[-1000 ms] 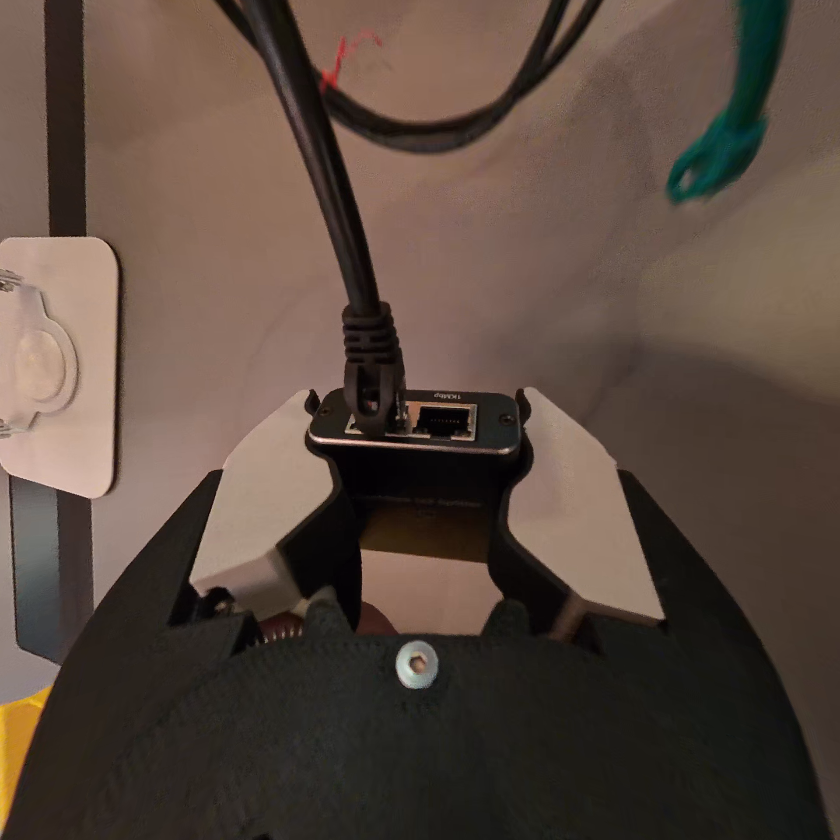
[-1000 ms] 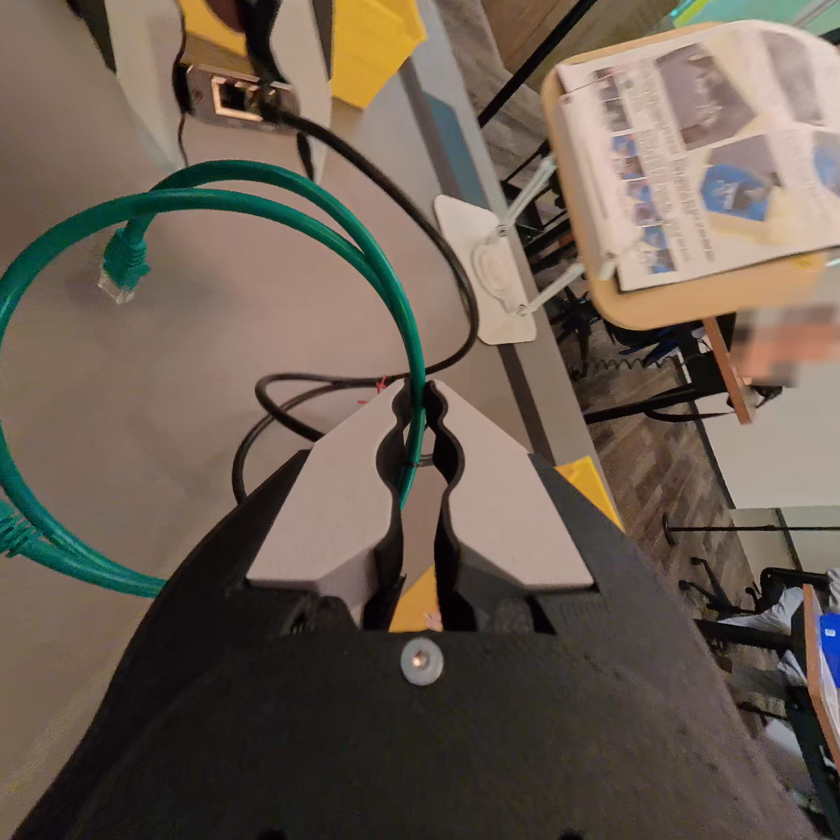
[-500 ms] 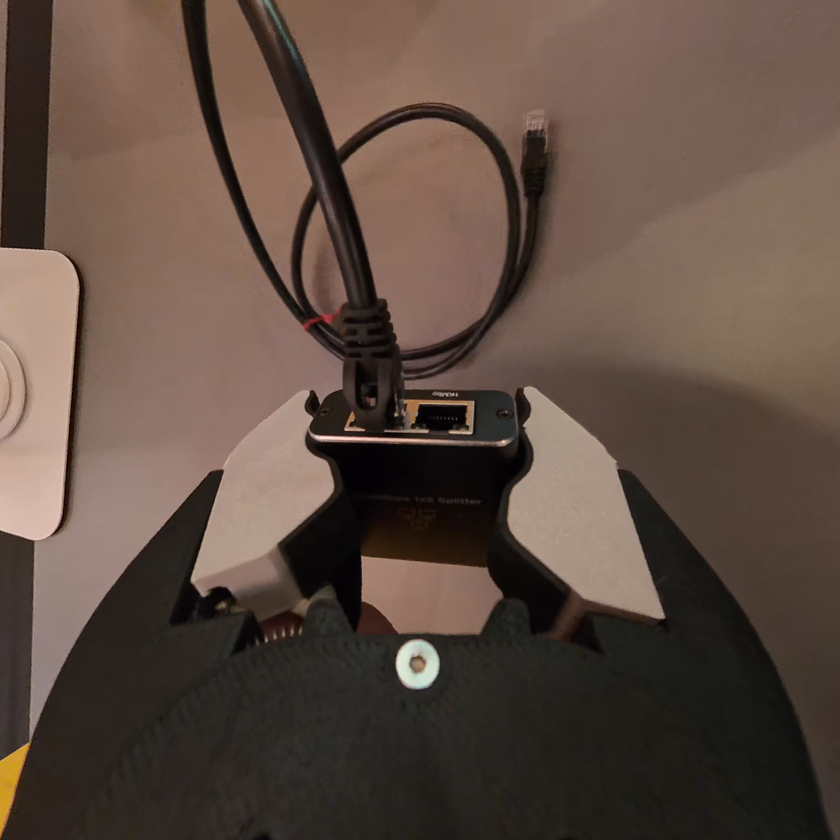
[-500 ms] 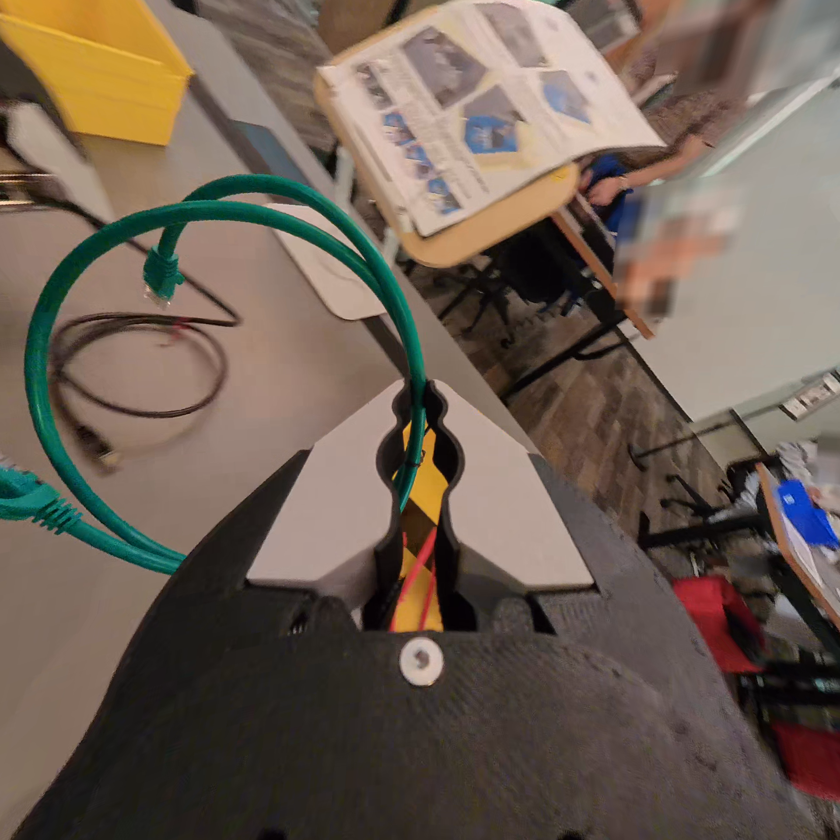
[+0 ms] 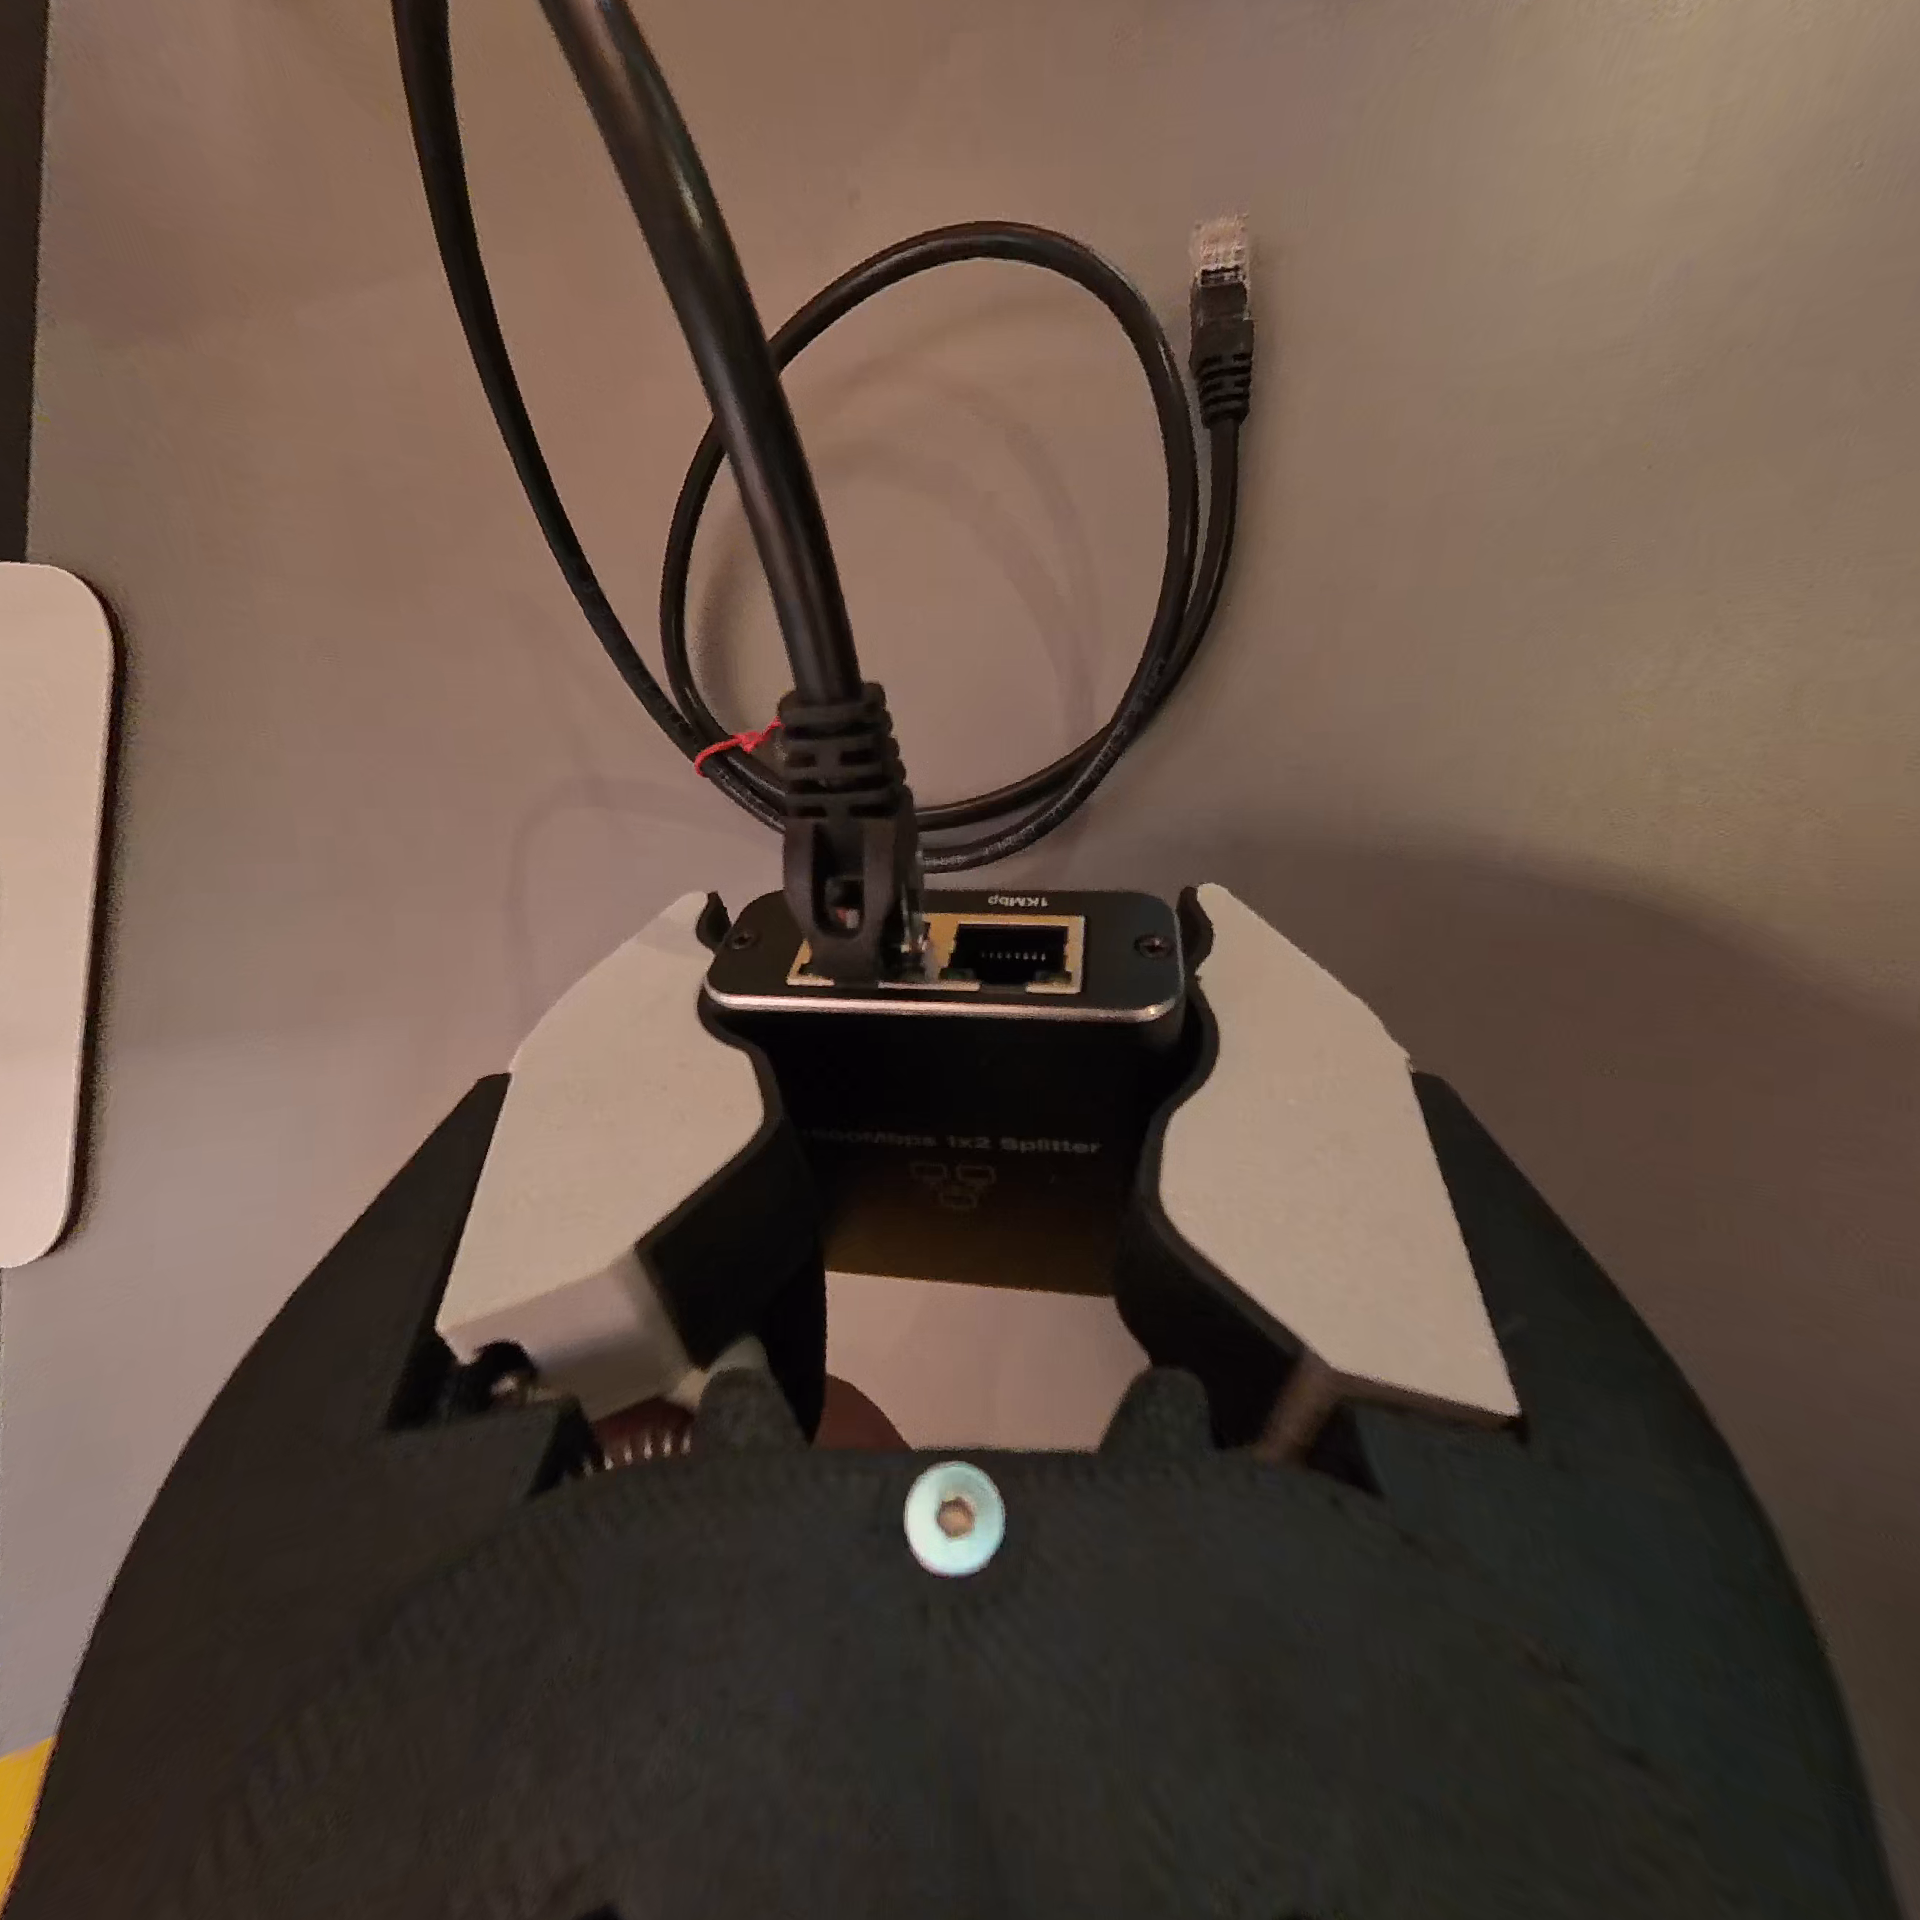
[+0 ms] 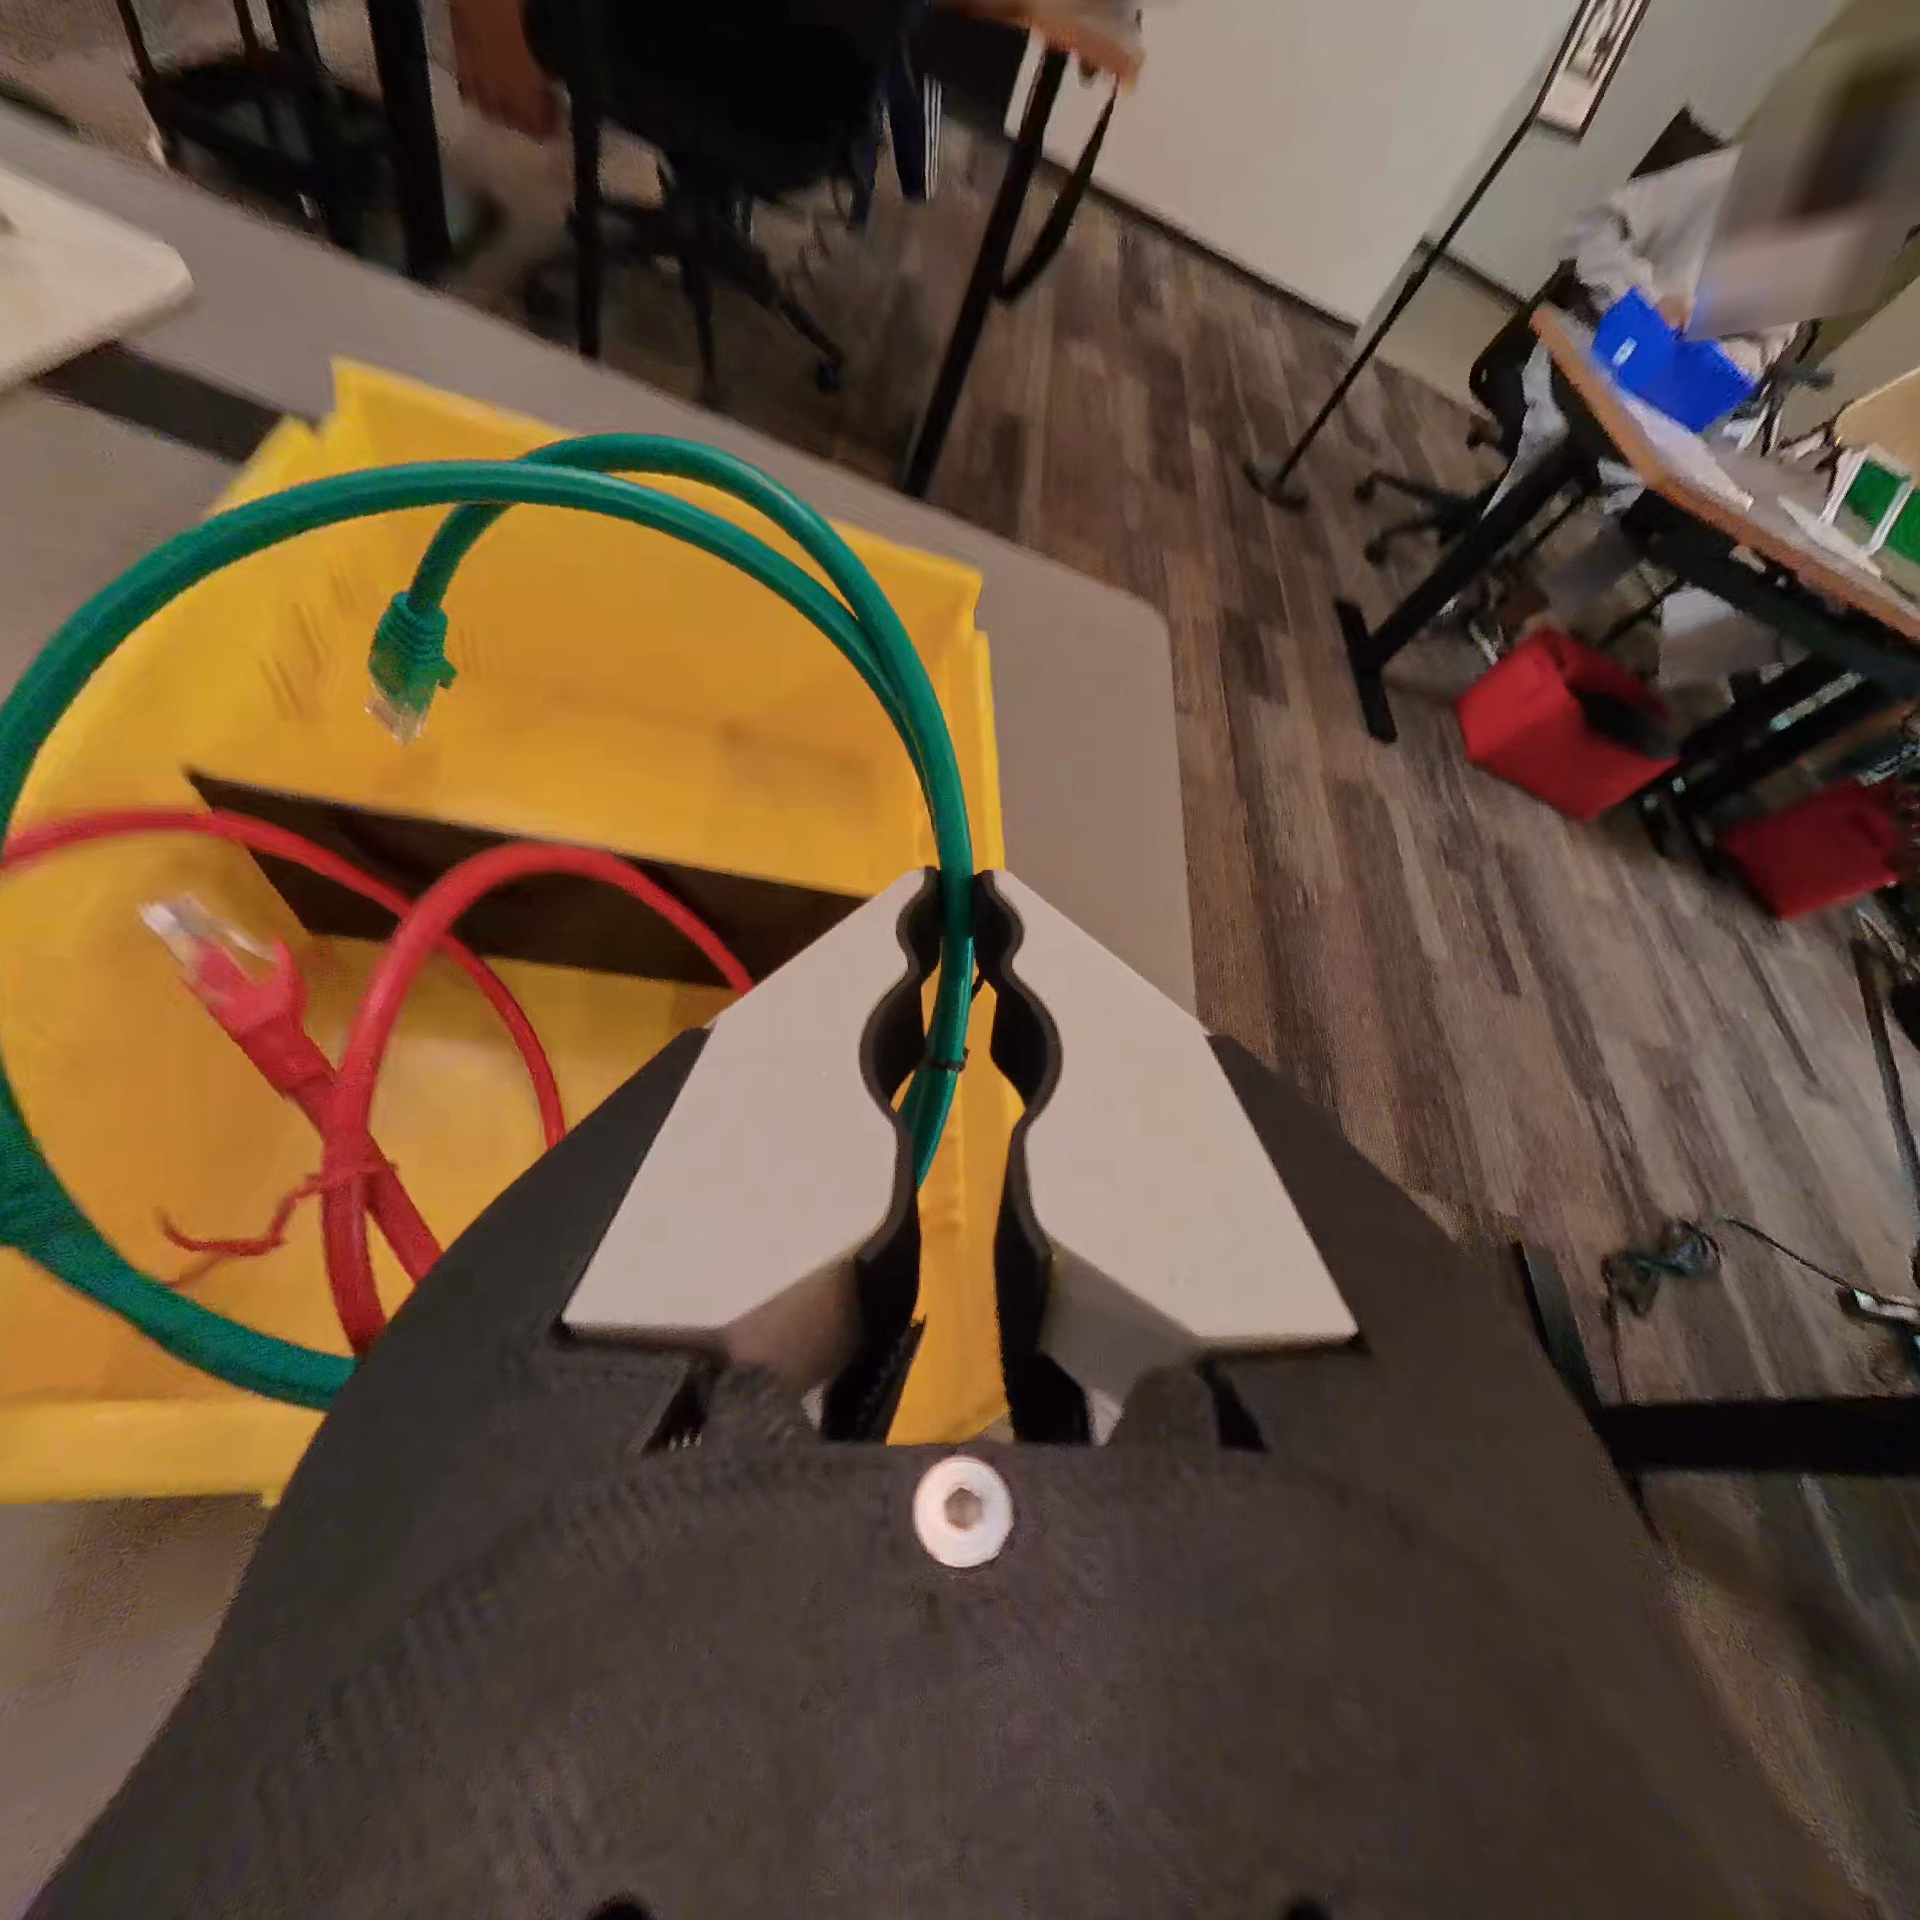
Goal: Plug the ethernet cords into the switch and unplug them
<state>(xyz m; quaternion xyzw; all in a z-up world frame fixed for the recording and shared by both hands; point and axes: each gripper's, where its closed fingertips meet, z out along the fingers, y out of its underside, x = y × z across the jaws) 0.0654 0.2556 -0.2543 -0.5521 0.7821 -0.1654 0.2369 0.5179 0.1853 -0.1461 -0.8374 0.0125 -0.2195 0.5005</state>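
Left wrist view, far left: a pale rounded pad point(image 5: 47, 914) lying flat on the grey table point(image 5: 1558, 644), cut off by the frame edge. Toward the middle: left gripper point(image 5: 948, 940) clamped on the black switch point(image 5: 951, 1081), one finger pressed against each side, port face turned away from the camera. In the left port: black ethernet cord point(image 5: 727, 343) plugged in, its boot point(image 5: 842, 810) standing up from the socket and the cable rising out of the top of the frame. Right port point(image 5: 1013, 951) unoccupied. Behind the switch on the table: the rest of the black cord coiled in a loop, tied with a thin red twist point(image 5: 732, 748). Farther right: its free plug point(image 5: 1221, 301) lying flat on the table, clear tip pointing away.

Right wrist view, far left: red ethernet cord point(image 6: 364, 1039) coiled inside a yellow bin point(image 6: 644, 686), clear-tipped plug point(image 6: 223, 961) pointing up-left, bound with a red tie. Above the bin: green ethernet cord point(image 6: 623, 499) held in the air in a double loop, one plug point(image 6: 407, 665) dangling free. Centre: right gripper point(image 6: 958, 894) pinched shut on the green ethernet cord near the fingertips, a thin dark tie around the strands just behind the grip. Right: wood-pattern floor, table legs, red boxes point(image 6: 1558, 727) and a blue box point(image 6: 1662, 358), all blurred.
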